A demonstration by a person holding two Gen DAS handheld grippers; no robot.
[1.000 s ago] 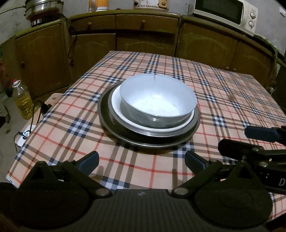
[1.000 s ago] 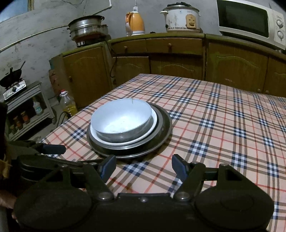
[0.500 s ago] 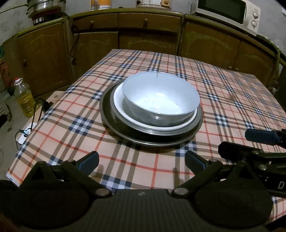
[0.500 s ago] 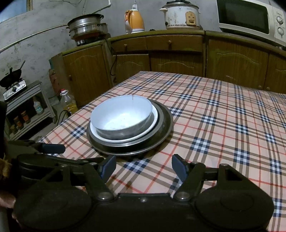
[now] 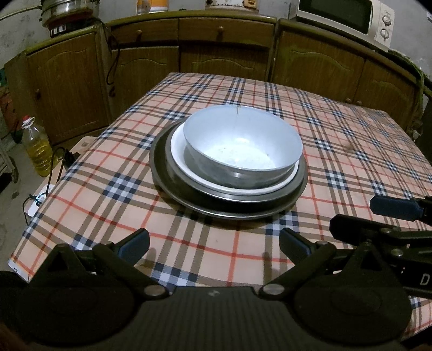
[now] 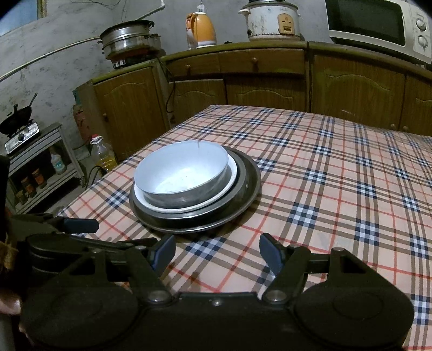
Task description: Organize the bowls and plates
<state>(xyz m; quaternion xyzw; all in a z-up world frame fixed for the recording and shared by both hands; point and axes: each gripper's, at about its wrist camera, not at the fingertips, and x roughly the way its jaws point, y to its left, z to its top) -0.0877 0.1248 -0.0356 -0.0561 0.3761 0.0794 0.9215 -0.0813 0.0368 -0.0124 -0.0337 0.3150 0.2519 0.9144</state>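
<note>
So the whole stack sits dead ahead of both grippers, a bit past the fingertips on the table. It's a metal bowl (image 5: 241,145) nested on a white plate (image 5: 180,151), on what looks like two dark metal plates (image 5: 162,172) (hard to count the rims in this light). Everything's round, so there's no long axis to line up with; it's just a matter of which rim edge to come at.

The left gripper (image 5: 214,241) has its jaws wide apart with nothing between them, same for the right gripper (image 6: 216,251). From the left wrist view the stack is pretty much centred, from the right one it's off to the left, so I'd guess the left one's better placed.

Surface is a plaid tablecloth (image 6: 337,189), flat and otherwise bare. Wooden cabinets (image 6: 270,81) behind, a microwave (image 6: 378,24) and an oil bottle (image 5: 36,147) on the floor.
</note>
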